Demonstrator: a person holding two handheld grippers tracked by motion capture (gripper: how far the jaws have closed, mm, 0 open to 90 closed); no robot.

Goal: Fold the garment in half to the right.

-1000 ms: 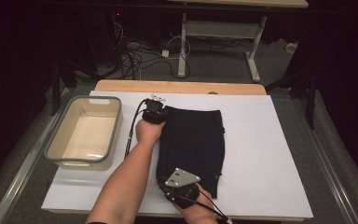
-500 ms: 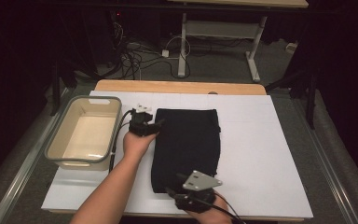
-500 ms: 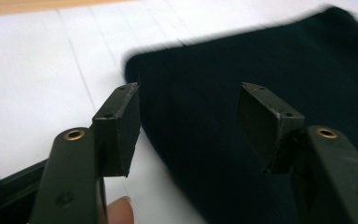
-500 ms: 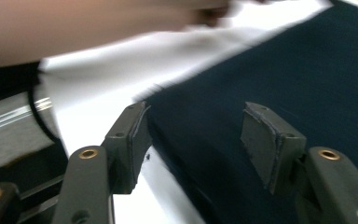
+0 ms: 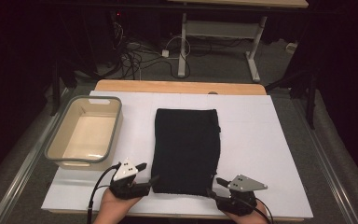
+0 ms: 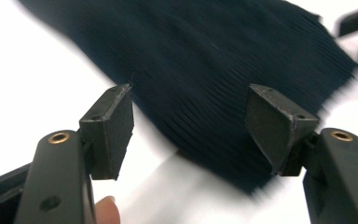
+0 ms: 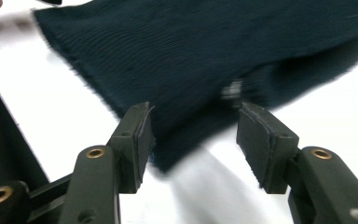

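One white table | dark folded cloth flat at its centre | beige bin left, well apart | left claw and right claw at near corners, both wide open, empty

left: tub blocks | right: bare board, probably passable

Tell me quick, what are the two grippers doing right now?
Left gripper: open, holding nothing, at the cloth's near corner.
Right gripper: open, holding nothing, at its other near corner.
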